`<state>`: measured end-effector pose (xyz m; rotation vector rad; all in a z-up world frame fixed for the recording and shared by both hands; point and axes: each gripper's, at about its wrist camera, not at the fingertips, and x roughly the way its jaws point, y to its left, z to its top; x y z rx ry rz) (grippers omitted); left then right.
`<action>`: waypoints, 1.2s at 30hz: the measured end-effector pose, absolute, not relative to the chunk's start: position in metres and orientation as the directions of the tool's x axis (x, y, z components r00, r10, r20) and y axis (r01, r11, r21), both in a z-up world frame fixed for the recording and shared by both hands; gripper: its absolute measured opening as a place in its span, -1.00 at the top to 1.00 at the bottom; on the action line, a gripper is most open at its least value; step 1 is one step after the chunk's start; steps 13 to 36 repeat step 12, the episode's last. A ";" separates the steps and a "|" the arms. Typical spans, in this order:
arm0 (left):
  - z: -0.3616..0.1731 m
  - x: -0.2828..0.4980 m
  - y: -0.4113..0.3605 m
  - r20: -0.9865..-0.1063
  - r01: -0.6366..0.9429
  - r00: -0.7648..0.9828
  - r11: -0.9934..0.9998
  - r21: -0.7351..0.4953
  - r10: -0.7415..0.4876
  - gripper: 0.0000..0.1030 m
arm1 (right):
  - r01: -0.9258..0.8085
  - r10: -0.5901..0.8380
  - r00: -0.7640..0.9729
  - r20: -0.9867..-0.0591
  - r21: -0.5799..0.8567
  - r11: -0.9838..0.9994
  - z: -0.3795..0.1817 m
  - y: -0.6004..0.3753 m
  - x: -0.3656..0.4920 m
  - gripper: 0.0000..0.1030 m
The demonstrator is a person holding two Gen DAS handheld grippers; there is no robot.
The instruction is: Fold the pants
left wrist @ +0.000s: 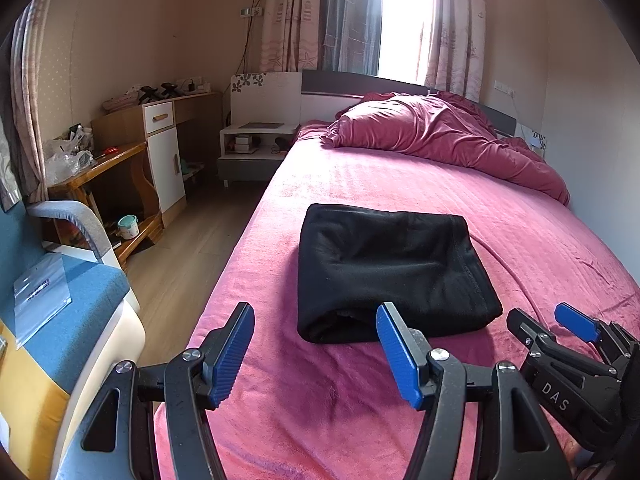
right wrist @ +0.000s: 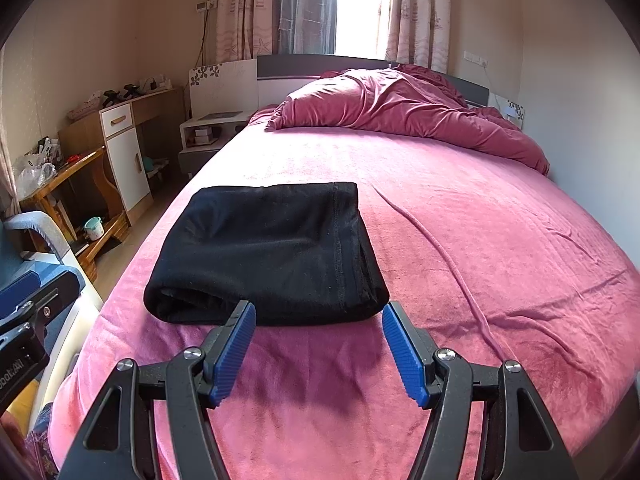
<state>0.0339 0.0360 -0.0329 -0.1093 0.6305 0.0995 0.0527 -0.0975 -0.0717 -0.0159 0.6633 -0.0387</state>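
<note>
My left tongs and right tongs hang wide and empty short of the folded pants on the bed, so I judge only tidying remains.

A bed covered by a pink blanket is seen running from near to far. At its far end a crumpled dark-pink duvet is heaped against a grey headboard. Behind it, patterned curtains are hung beside a bright window. Left of the bed's far end a white nightstand is placed, and nearer along the left wall a wooden desk with a white cabinet is set. A pale mug is kept on a low wooden shelf, and a blue-cushioned chair is seen at the near left.
</note>
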 end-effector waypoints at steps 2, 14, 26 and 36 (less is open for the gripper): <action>-0.033 0.034 0.036 -0.596 -0.124 0.801 0.990 -0.070 0.058 -0.26 | 0.032 -0.045 0.786 -0.616 -0.032 0.999 -0.073 -0.098 0.052 -0.30; -0.041 0.037 0.035 -0.615 -0.119 0.788 0.989 -0.090 0.039 -0.26 | 0.033 -0.028 0.755 -0.656 -0.006 0.999 -0.089 -0.107 0.056 -0.32; -0.041 0.037 0.035 -0.615 -0.119 0.788 0.989 -0.090 0.039 -0.26 | 0.033 -0.028 0.755 -0.656 -0.006 0.999 -0.089 -0.107 0.056 -0.32; -0.041 0.037 0.035 -0.615 -0.119 0.788 0.989 -0.090 0.039 -0.26 | 0.033 -0.028 0.755 -0.656 -0.006 0.999 -0.089 -0.107 0.056 -0.32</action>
